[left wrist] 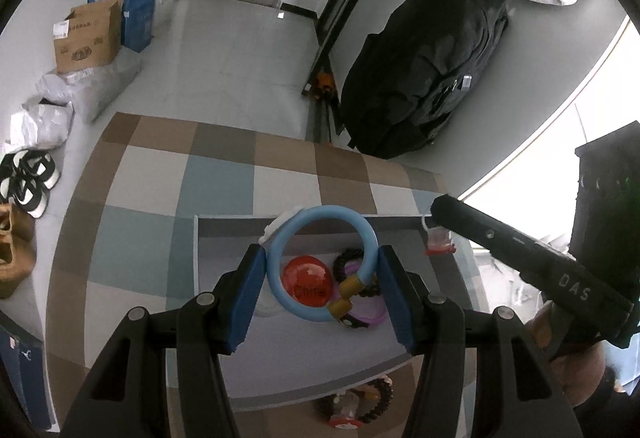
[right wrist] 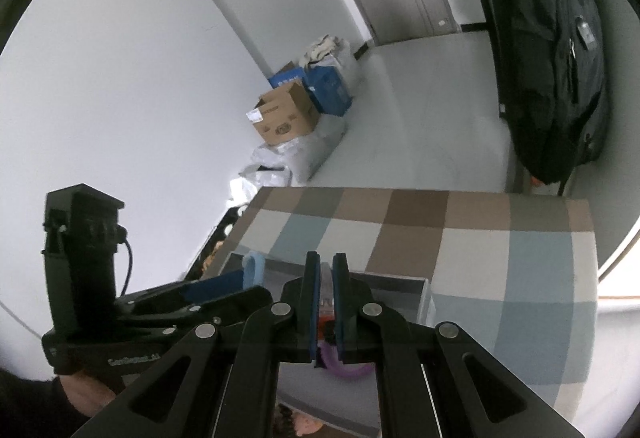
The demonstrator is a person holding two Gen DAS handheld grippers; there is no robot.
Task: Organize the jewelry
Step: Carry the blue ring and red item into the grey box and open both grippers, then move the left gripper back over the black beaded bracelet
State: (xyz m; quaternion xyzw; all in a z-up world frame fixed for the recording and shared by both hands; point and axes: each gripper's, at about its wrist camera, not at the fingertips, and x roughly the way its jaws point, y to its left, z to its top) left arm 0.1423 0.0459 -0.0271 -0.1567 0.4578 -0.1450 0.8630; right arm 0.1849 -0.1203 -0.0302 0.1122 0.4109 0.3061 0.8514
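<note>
Checkered tablecloth point(left wrist: 224, 177) in blue, brown and white covers the table; a grey tray point(left wrist: 224, 238) sits on it. Your left gripper point(left wrist: 322, 270) has its pads clamped on a light blue ring point(left wrist: 280, 238) with two wooden beads, held above the tray. Under it in the tray: a red disc point(left wrist: 306, 278), a dark beaded bracelet point(left wrist: 348, 258) and a purple band point(left wrist: 372, 314). Your right gripper point(right wrist: 326, 302) has its jaws together, pinching a small clear piece with a red base point(left wrist: 438, 242) over the tray's far corner. Black backpack point(left wrist: 428, 69) behind the table.
</note>
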